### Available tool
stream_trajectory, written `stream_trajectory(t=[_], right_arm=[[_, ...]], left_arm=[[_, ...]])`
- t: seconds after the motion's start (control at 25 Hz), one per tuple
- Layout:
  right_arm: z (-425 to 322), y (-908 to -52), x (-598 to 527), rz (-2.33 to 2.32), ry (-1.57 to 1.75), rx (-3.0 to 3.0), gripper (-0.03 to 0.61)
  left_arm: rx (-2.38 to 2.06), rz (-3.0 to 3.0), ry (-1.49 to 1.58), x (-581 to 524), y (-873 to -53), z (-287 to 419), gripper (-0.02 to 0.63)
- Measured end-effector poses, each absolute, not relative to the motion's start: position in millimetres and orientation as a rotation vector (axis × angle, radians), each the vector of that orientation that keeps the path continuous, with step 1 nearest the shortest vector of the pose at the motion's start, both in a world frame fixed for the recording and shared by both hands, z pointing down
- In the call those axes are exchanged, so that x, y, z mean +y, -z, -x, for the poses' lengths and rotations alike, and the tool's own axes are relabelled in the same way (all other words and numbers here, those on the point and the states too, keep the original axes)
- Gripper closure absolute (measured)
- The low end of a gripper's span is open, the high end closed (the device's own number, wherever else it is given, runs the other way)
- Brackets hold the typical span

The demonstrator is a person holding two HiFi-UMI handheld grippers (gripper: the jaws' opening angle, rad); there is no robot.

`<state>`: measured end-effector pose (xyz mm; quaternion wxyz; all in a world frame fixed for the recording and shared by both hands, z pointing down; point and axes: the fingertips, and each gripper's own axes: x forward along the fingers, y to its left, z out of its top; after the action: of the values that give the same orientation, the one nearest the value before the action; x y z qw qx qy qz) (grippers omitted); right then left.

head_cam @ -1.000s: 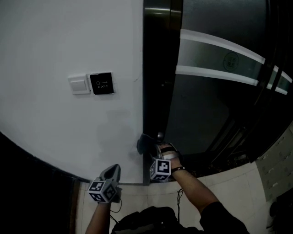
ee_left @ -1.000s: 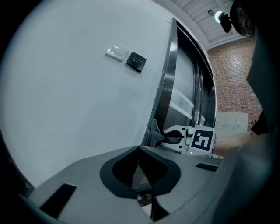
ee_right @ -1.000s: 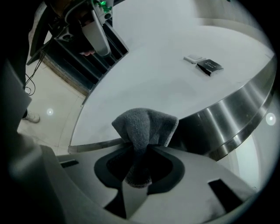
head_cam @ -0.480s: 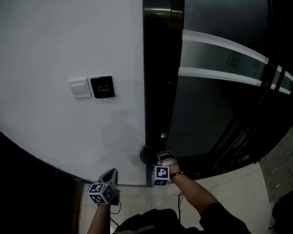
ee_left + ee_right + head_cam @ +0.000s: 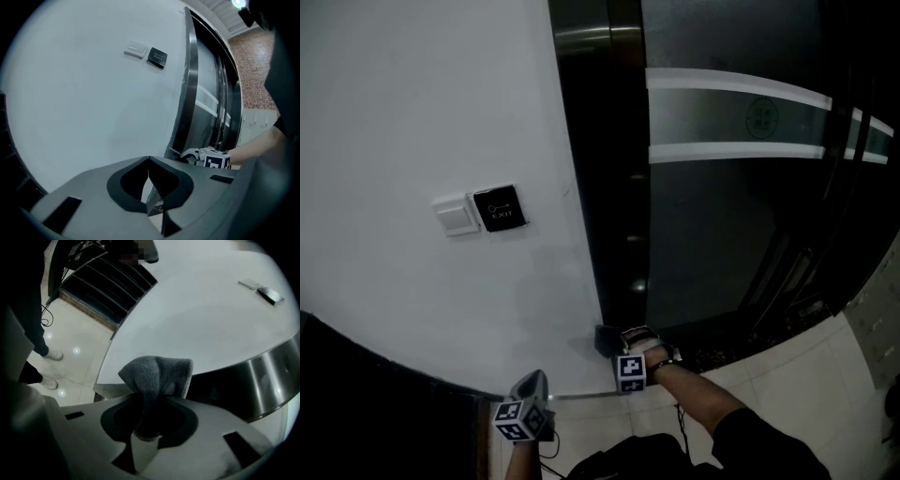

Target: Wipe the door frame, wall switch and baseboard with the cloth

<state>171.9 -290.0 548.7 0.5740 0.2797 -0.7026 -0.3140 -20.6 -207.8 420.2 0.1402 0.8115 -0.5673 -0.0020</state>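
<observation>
The left gripper point(image 5: 148, 161) is seen with jaws together. A switch point(image 5: 136, 49) and black plate point(image 5: 156, 57) are set side by side high on the wall point(image 5: 84, 103), near the frame point(image 5: 186, 93); the right gripper point(image 5: 187, 155) is held low beside it.

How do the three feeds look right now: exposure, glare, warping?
Head view: dim; the door frame is near black with a few glints, and fisheye curves the lower edge of the wall. Left gripper view: black vignette at the corners, a ceiling light flares at top. Right gripper view: cloth sharp; lamp reflections dot the floor.
</observation>
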Motion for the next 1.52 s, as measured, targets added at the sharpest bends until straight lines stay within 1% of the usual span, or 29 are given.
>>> stream_trajectory(t=[0.24,0.44,0.6,0.8,0.96,1.16,1.28,1.44,1.52], right_arm=[[-185,-563,-280,-0.661,0.617,-1.636,0.485],[-178,-515,-258,-0.748,0.615,-1.785,0.485],[-211,-487,-245,-0.89,0.635,-1.758,0.485],[-222,-446,-217,-1.032,0.623,-1.768,0.485],[-236,-408,-194,-1.126,0.644,-1.761,0.485],[-287,-383,-185,-1.188,0.711,-1.743,0.485],[-318,-380,-189,-1.202,0.763,-1.775,0.485],[-363,-373,-198,-1.171,0.855,-1.856,0.485],[-385,-368,-199,-1.124,0.906,-1.92,0.485]], left_arm=[[-1.604,-2.374,0.022,-205,-414,19,0.621],[-1.55,-2.357,0.082,-199,-411,25,0.621],[-1.486,-2.395,0.104,-196,-410,17,0.621],[-1.418,-2.494,0.126,-200,-402,2,0.621],[-1.352,-2.574,0.135,-201,-395,-28,0.621],[-1.306,-2.667,0.133,-192,-381,-82,0.621],[-1.38,-2.667,0.103,-193,-377,-106,0.621],[-1.51,-2.638,0.262,-189,-360,-155,0.621],[-1.62,-2.615,0.283,-185,-350,-180,0.621]])
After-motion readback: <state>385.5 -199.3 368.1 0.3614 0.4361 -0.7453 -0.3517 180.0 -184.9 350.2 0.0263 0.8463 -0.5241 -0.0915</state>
